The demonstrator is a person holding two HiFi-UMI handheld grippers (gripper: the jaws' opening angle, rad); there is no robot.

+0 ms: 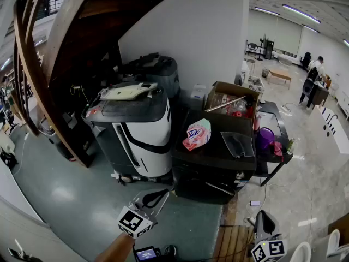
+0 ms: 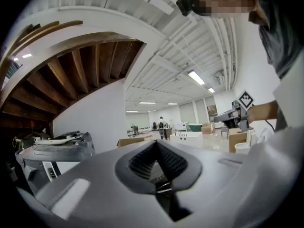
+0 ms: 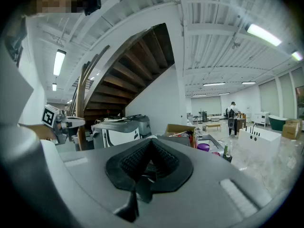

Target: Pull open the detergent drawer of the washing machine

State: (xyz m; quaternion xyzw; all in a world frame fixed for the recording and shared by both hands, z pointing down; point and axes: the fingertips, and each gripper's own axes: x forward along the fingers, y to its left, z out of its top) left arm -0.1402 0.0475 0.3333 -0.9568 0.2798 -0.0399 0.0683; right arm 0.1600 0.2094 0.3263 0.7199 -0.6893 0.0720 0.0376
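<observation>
The washing machine (image 1: 139, 132), grey on top with a white front, stands on the floor under the stairs, against the white wall. I cannot make out its detergent drawer from here. My left gripper (image 1: 154, 199) hovers low in the head view, well short of the machine and pointing toward it, jaws shut with nothing between them. The right gripper (image 1: 261, 216) is at the bottom right, apart from the machine, and its pads also meet on nothing. The machine shows small at the left of the left gripper view (image 2: 57, 152) and far off in the right gripper view (image 3: 118, 132).
A black cabinet (image 1: 218, 149) stands right of the machine, with a pink detergent bag (image 1: 197, 134) and a cardboard box (image 1: 232, 98) on it. A purple jug (image 1: 265, 138) sits on a side shelf. The wooden staircase (image 1: 49, 75) looms on the left. A person (image 1: 312, 82) stands far off.
</observation>
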